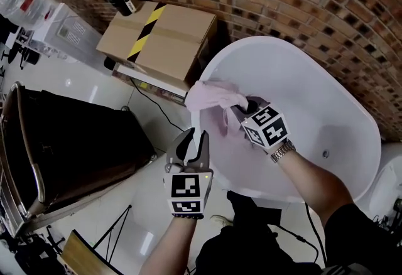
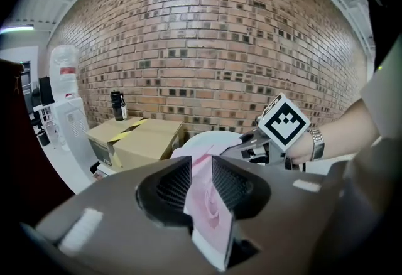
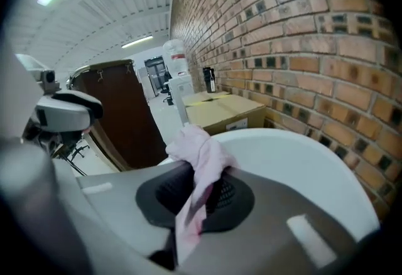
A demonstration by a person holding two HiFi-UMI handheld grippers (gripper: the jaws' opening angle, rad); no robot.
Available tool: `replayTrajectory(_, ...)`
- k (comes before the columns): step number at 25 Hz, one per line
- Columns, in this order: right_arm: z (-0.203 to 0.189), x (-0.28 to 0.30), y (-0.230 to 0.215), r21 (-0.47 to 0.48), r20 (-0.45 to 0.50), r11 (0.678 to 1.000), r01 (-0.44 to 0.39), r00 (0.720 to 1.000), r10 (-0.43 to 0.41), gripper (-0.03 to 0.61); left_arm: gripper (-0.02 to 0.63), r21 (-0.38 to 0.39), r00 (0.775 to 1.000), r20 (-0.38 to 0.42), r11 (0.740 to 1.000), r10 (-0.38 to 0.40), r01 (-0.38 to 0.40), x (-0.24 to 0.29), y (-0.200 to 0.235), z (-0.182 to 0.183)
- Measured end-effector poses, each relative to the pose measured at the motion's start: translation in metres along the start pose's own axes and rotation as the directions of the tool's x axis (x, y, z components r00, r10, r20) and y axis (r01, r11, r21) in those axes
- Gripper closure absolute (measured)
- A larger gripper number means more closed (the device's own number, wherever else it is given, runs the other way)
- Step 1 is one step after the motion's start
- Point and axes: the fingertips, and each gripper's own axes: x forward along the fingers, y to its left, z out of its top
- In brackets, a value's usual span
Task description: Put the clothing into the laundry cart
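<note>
Here, white tub [image 1: 326, 104] below, dark cart [image 1: 75, 148] at left; pink garment [image 1: 210, 101] held above the tub. Both left gripper [image 1: 191, 142] & right gripper [image 1: 244, 106] clamped on its cloth. Advice: swing both together w/ cloth clear of rim; release only over cart.

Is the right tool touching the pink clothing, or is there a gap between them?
Touching. The right gripper view shows the pink clothing pinched between the closed jaws of the right tool.
</note>
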Motion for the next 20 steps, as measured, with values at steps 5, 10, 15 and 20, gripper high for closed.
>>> replayTrajectory(5, 0.083, -0.055, 0.025, -0.043, 0.088, 0.999, -0.017, 0.996, 0.02, 0.561, 0.528, 0.012, 1.0, 0.014, 1.0, 0.012, -0.012, -0.023, -0.002, 0.039)
replayTrajectory(10, 0.162, -0.111, 0.053, -0.096, 0.163, 0.995, -0.032, 0.985, 0.048, 0.561, 0.528, 0.029, 0.999, 0.022, 0.999, 0.027, -0.028, -0.05, -0.002, 0.082)
replayTrajectory(15, 0.241, -0.168, 0.086, -0.155, 0.24, 0.987, -0.038, 0.968, 0.075, 0.561, 0.528, 0.041, 0.998, 0.039, 0.998, 0.05, -0.051, -0.083, -0.001, 0.12)
replayTrajectory(20, 0.305, -0.212, 0.119, -0.226, 0.31, 0.973, -0.053, 0.943, 0.123, 0.561, 0.528, 0.044, 0.996, 0.048, 0.996, 0.081, -0.083, -0.107, 0.002, 0.145)
